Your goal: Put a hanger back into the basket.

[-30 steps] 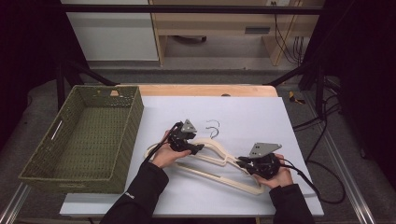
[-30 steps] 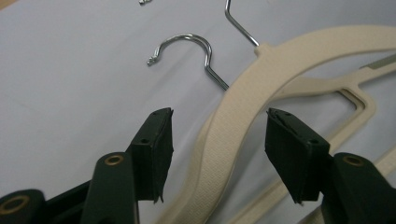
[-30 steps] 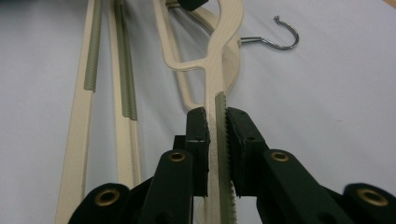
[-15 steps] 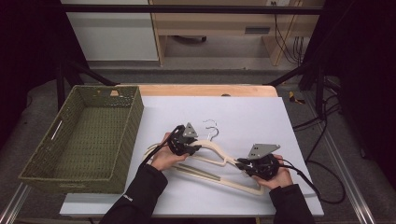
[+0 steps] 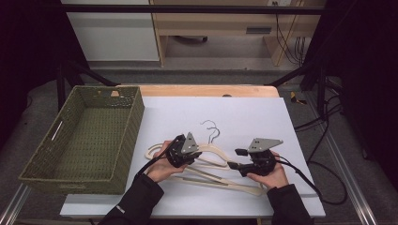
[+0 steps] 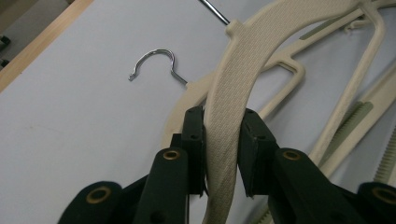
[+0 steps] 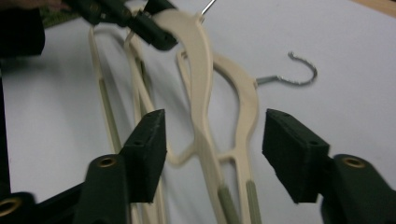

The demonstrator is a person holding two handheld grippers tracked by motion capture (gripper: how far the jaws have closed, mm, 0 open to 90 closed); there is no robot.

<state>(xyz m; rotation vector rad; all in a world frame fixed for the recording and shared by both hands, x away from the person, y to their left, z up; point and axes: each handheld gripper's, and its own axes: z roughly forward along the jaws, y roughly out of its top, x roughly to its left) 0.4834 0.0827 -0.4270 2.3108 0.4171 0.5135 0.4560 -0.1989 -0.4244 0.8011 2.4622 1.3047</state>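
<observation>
Grey floor, white cabinet and wooden bench beyond the table.

The left gripper sits low in the left hand, forearm in a dark sleeve, jaws pointing toward the right gripper. Its jaws have just been closing and the pads press both sides of a hanger arm. The right gripper lies in the right hand, jaws aimed back at the left one. Its jaws have just been opening and stand wide, hanger arms between the pads untouched.
</observation>
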